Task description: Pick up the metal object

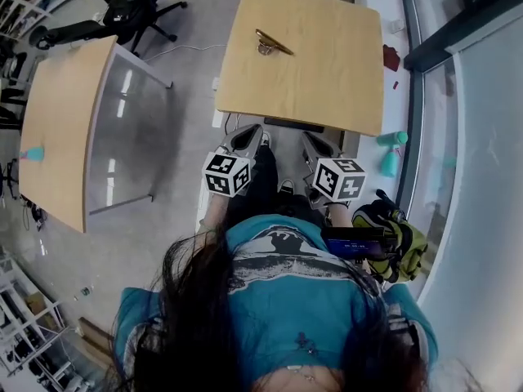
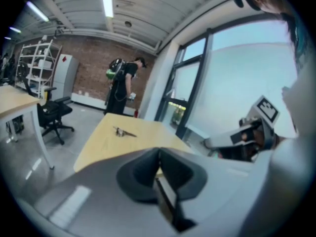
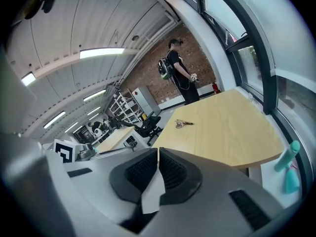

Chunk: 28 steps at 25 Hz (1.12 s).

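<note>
A small metal object [image 1: 270, 44] with a thin brassy arm lies on the far left part of a light wooden table [image 1: 327, 80]; it also shows as the metal object [image 2: 123, 132] and the metal object [image 3: 183, 123] in the gripper views. My left gripper [image 1: 252, 134] and right gripper [image 1: 315, 141] hang side by side just short of the table's near edge, well back from the object. Both pairs of jaws are pressed together with nothing between them.
A second wooden table [image 1: 61, 125] stands to the left, with a black office chair [image 1: 131, 11] behind it. A glass wall [image 1: 458, 137] runs along the right, with teal bottles [image 1: 391, 155] on the floor. A person [image 2: 122, 85] with a backpack stands beyond the table.
</note>
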Motion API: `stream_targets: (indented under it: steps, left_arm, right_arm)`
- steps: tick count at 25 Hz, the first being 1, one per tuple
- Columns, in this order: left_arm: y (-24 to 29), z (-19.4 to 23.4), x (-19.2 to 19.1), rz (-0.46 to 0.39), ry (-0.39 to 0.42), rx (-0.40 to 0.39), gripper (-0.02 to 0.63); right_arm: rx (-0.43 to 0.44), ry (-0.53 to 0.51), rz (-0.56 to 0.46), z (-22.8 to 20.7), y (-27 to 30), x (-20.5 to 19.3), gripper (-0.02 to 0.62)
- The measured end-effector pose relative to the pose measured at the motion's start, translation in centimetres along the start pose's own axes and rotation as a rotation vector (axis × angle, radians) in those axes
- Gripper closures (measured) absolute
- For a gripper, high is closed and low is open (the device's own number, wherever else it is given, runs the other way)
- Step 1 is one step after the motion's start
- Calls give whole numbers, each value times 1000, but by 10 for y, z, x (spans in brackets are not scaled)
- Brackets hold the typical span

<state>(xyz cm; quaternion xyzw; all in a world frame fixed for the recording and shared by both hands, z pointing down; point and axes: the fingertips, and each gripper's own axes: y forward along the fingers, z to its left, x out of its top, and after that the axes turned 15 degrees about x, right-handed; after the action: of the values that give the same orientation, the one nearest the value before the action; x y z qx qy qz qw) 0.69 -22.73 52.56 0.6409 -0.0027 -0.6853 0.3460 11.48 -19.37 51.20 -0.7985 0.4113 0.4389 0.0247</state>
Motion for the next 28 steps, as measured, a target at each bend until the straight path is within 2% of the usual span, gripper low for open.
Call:
stream_targets:
  steps: [5,7,9,11,15,19,23,28]
  left_arm:
    - [72,31,26,22,25,-28,602]
    - [102,41,40,25,24,-67,601]
    - [132,47,52,43,5,-133,554]
    - [162,55,59,83,-17,-181,521]
    - [217,78,59,190,-45,-219,491]
    - [269,101,53,300,-169,-254,447]
    - [315,124,30,434,-300,-213,445]
    - [349,140,22,486,-438,-174,445]
  right_arm:
    - [-74,16,-33,-39,17,35,577]
    - [-112,21,-56,-54,25,55,577]
    - [-148,30,-85,-69,32,77,577]
    - [-179,40,-110,-83,42,96,577]
    - [-224,66,-125,-100,63,118,576]
    - [-247,101,-120,-113,83,126,577]
    - [-290,123,-121,-125,84,129,577]
    - [-349,156,-133,-141,76,131,577]
